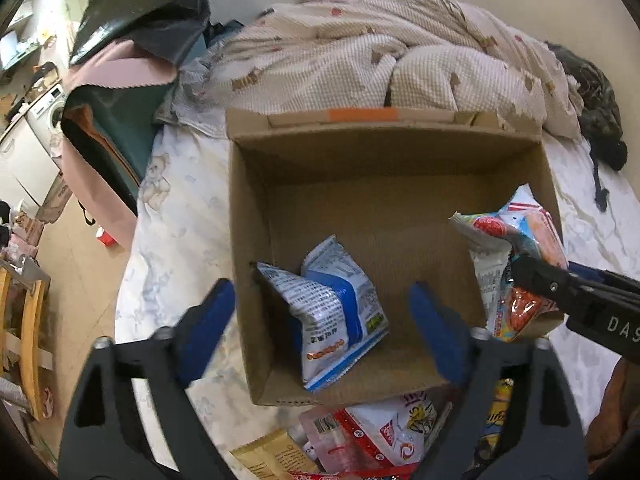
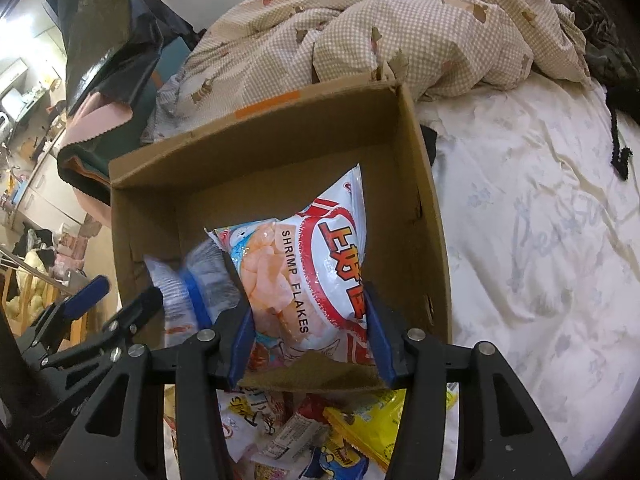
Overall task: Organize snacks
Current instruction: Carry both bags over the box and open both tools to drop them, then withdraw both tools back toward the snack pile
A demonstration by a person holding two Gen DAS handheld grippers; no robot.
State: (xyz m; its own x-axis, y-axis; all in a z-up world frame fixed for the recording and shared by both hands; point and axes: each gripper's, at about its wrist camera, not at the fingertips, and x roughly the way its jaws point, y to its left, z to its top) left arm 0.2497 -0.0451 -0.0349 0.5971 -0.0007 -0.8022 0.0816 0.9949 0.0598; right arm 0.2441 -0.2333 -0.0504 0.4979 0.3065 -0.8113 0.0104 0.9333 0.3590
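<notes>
An open cardboard box (image 1: 392, 152) (image 2: 256, 148) stands on the bed. A blue and white snack bag (image 1: 336, 312) (image 2: 192, 280) lies inside it at the left. My left gripper (image 1: 320, 328) is open and empty, hovering over the box's near edge above that bag. My right gripper (image 2: 308, 336) is shut on a white and red Shrimp Flakes bag (image 2: 316, 268) (image 1: 512, 256) and holds it over the box's right side. A pile of loose snack packets (image 1: 372, 440) (image 2: 320, 432) lies on the bed in front of the box.
A crumpled checked duvet (image 1: 380, 52) (image 2: 380, 28) lies behind the box. White bedsheet (image 2: 540, 240) spreads to the right. A dark cloth (image 1: 600, 120) lies at the far right. A pink and green bag (image 1: 108, 120) stands at the bed's left edge, with floor below.
</notes>
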